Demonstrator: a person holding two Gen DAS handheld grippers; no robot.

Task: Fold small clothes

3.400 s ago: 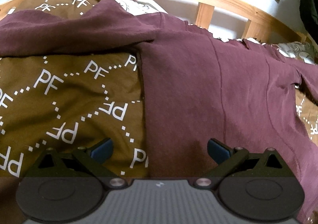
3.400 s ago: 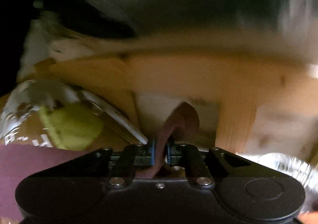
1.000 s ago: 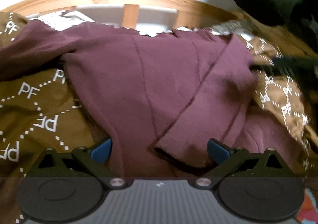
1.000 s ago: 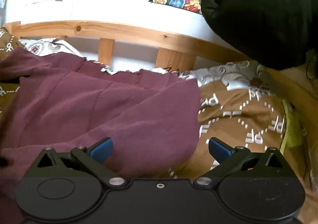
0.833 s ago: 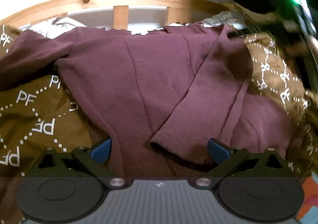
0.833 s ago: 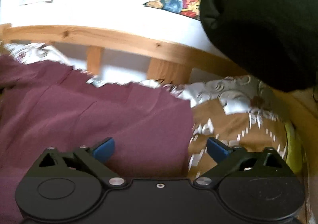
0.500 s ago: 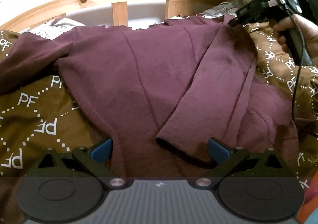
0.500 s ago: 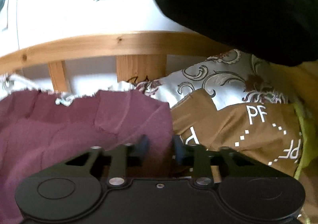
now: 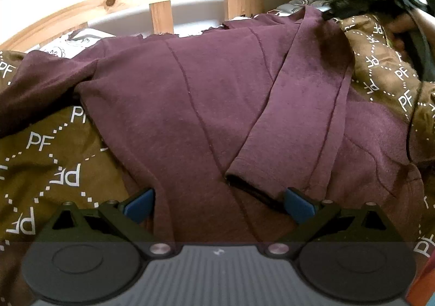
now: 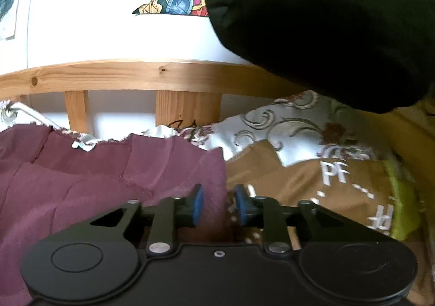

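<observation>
The dark maroon long-sleeved shirt lies spread on a brown bedcover printed with white "PF" letters; one sleeve is folded across its body toward 5 o'clock. At 12 o'clock a light wooden bed rail closes the far edge, and a black bulky garment hangs at 1 o'clock. The left gripper stands wide open over the shirt, holding nothing. The right gripper is narrowly open around the shirt's right edge.
</observation>
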